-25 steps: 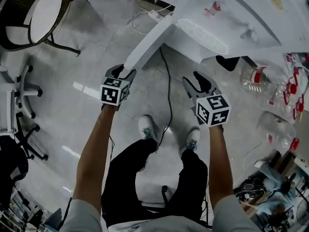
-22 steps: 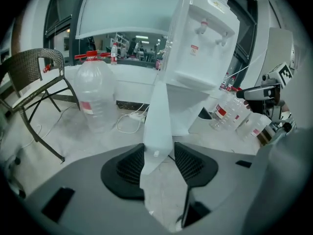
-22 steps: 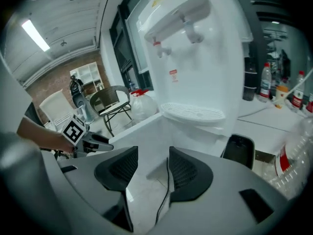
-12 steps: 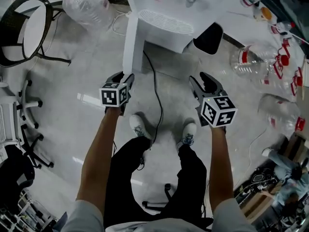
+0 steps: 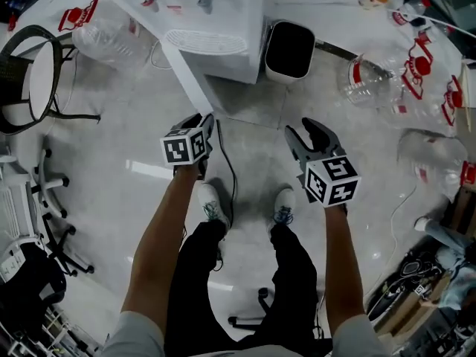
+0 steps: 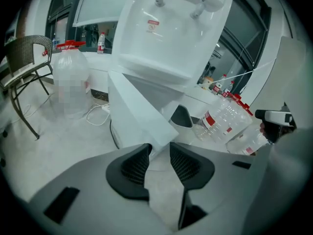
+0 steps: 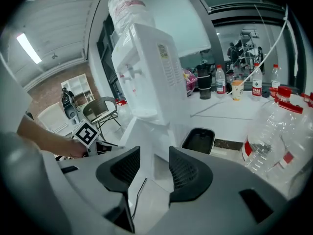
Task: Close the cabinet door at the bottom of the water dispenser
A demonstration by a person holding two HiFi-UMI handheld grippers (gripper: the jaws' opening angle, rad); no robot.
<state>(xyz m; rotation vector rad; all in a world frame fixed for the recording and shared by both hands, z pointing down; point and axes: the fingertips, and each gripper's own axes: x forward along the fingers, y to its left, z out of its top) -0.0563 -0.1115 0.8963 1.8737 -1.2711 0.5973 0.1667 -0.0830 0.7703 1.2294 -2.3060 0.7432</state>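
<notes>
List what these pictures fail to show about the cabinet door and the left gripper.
- Cabinet interior: the open cabinet door hides it in the left gripper view; the water dispenser covers it from above in the head view.
- Contact: the left gripper is closing its jaws with the door's corner at their tips; whether the pads touch it is unclear in either view.
- The sticker: print too small, left gripper view.

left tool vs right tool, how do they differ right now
The left tool has the cabinet door's free edge between its jaws, while the right tool has nothing between its jaws. The left tool's jaws stand closer together than the right tool's. The left tool is at the door, while the right tool hangs clear of the water dispenser. Shared: both tools' jaws are closing.
</notes>
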